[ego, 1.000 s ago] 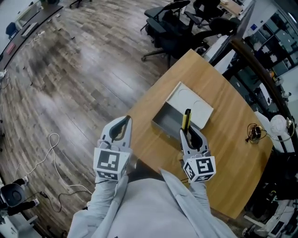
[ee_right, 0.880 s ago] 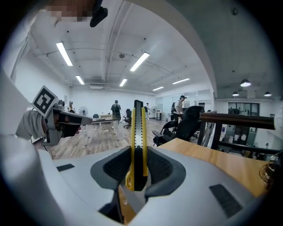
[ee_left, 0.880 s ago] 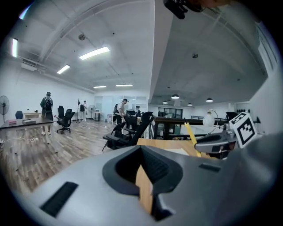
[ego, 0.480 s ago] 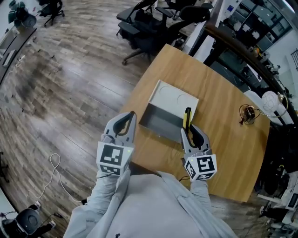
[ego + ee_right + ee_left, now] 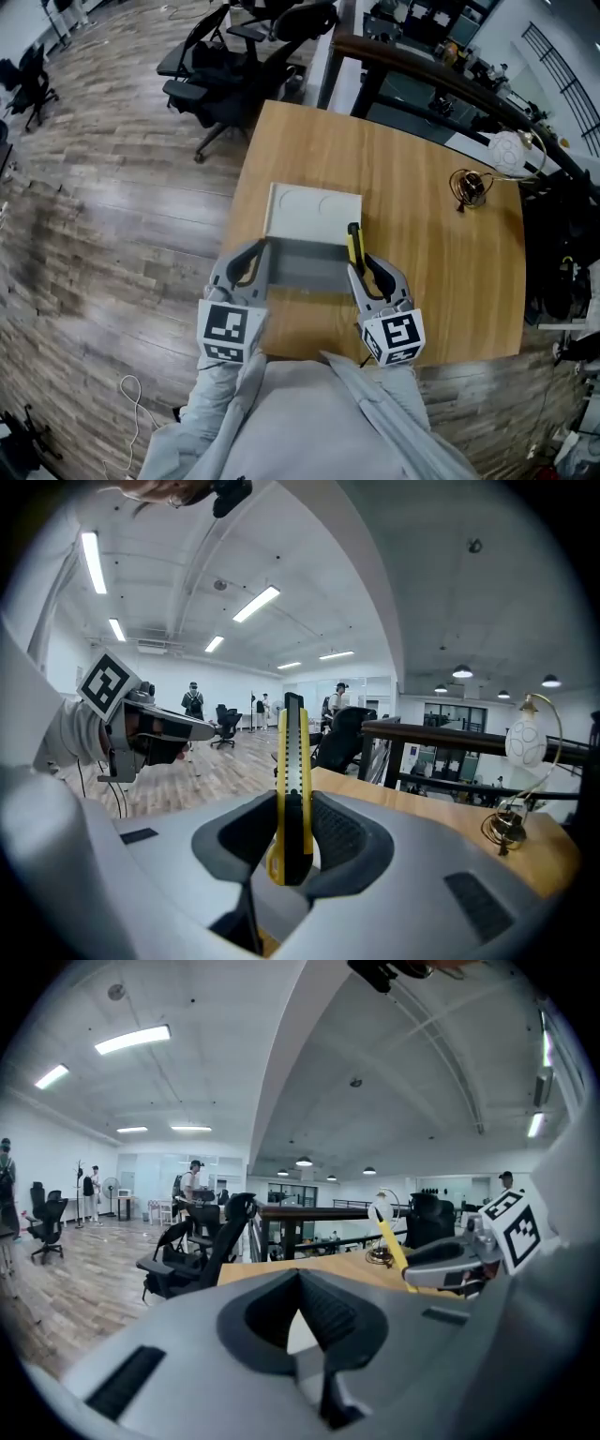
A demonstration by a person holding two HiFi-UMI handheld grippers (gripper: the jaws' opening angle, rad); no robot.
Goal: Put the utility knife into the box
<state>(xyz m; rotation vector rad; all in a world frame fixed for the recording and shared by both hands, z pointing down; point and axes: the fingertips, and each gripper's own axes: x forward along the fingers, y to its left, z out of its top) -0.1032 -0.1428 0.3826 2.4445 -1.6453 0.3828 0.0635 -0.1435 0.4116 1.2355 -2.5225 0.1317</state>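
One yellow-and-black utility knife [image 5: 289, 789] sticks forward out of the right claw [image 5: 366, 264], whose jaws pinch its handle, with the tip over the near right edge of the open grey box [image 5: 305, 267]. Its white lid [image 5: 314, 214] lies flat behind it on the wooden tabletop [image 5: 422, 234]. At the box's near left corner is the left claw [image 5: 255, 251], jaws pressed together on nothing.

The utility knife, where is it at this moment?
In the head view the utility knife is clamped in the jaws of the right gripper, right of centre, beside the right end of the open box.
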